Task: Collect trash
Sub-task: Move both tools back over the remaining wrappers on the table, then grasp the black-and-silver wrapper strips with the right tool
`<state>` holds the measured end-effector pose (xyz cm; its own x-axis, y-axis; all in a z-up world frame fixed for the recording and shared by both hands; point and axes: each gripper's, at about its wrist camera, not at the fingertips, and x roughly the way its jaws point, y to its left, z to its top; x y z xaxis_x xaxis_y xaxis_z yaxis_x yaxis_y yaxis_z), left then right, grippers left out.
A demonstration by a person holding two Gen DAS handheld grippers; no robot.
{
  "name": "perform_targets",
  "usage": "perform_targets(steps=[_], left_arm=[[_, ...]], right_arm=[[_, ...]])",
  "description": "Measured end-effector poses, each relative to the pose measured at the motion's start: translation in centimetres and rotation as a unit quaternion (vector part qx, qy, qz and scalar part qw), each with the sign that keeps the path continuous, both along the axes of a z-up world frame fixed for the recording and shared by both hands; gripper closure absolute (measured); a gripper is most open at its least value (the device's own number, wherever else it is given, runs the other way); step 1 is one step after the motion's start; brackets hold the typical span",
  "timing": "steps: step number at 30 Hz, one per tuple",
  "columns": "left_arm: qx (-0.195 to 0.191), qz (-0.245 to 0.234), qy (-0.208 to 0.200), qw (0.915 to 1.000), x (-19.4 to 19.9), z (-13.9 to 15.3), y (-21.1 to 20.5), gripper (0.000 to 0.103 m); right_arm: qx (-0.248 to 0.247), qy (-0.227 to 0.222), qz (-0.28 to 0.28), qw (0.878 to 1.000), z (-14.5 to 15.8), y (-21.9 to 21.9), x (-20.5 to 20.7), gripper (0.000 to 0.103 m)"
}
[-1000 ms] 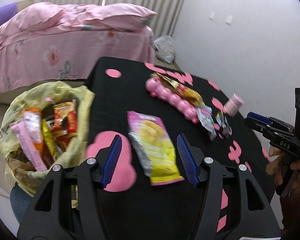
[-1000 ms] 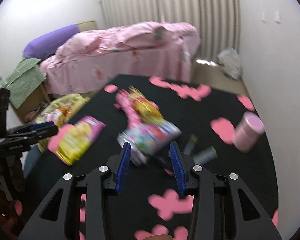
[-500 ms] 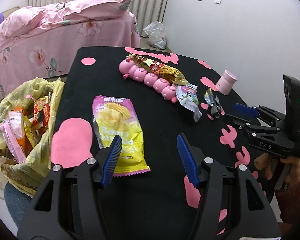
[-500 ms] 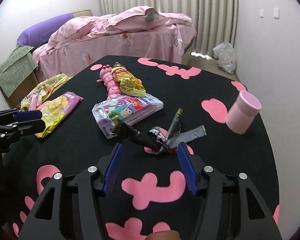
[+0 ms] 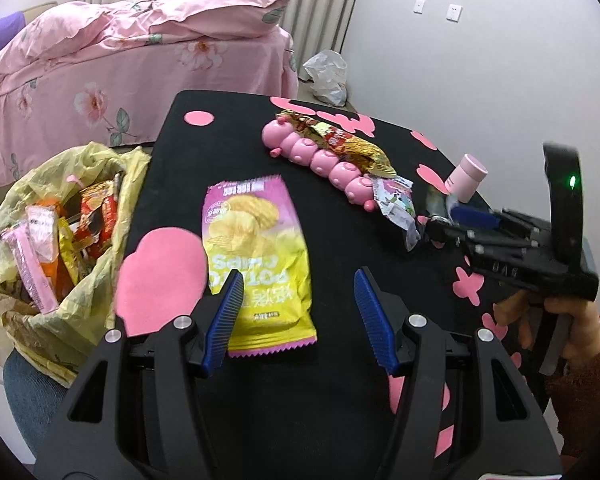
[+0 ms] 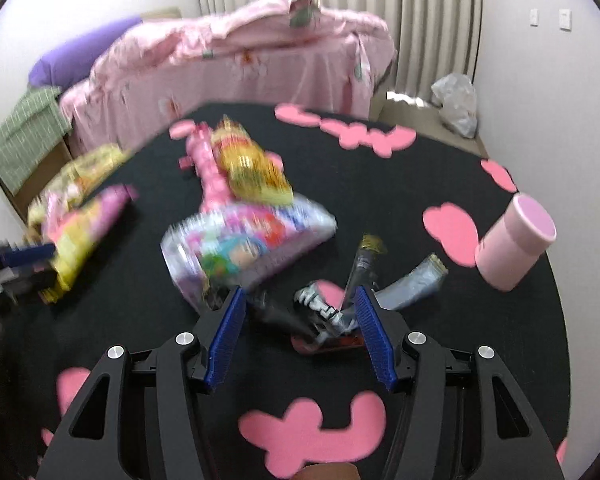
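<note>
I hold the right hand-held gripper (image 6: 296, 328) open astride the crumpled dark wrappers (image 6: 324, 312) near the counter's (image 6: 440, 160) right edge; left hand-held gripper (image 5: 296, 316), open, empty, is farther, over the chip bag (image 5: 256, 256)

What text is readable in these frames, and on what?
Chip bag: large white Latin letters, upside down and not clearly readable; the Chinese print above and below is too blurred.
Right gripper: embossed letters on its body, blurred.
Cartoon wrapper, gold wrapper, wrappers in the trash bag: print unreadable.
</note>
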<state>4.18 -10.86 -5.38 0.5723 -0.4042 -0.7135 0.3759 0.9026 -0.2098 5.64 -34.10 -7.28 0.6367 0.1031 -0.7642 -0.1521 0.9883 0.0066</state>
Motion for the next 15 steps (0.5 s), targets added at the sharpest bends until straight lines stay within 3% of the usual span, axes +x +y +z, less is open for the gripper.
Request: perform_targets(steps=[3, 5, 10, 13, 15], left_arm=[[-0.023, 0.012, 0.005, 0.9997, 0.0, 0.1, 1.1, 0.048], [-0.038, 0.018, -0.001, 0.9991, -0.1, 0.4, 1.6, 0.048], [-0.067, 0.024, -0.013, 0.9974, -0.4, 1.3, 2.1, 0.048], [-0.059, 0.030, -0.014, 0.9977, -0.4, 1.2, 2.1, 0.042], [-0.053, 0.034, -0.004, 0.9980, -0.1, 0.7, 2.0, 0.041]], right_arm=[[-0.038, 0.018, -0.004, 0.999, -1.1, -0.4, -1.2, 0.049], [-0.038, 0.015, -0.010, 0.999, -1.2, -1.2, -2.3, 0.049], [-0.011, 0.032, -0.044, 0.998, -1.4, -3.9, -4.4, 0.049], [0.039, 0.040, -0.048, 0.997, -1.8, -5.1, -5.0, 0.049], [0.033, 0.048, -0.032, 0.998, -1.7, -5.0, -5.0, 0.049]])
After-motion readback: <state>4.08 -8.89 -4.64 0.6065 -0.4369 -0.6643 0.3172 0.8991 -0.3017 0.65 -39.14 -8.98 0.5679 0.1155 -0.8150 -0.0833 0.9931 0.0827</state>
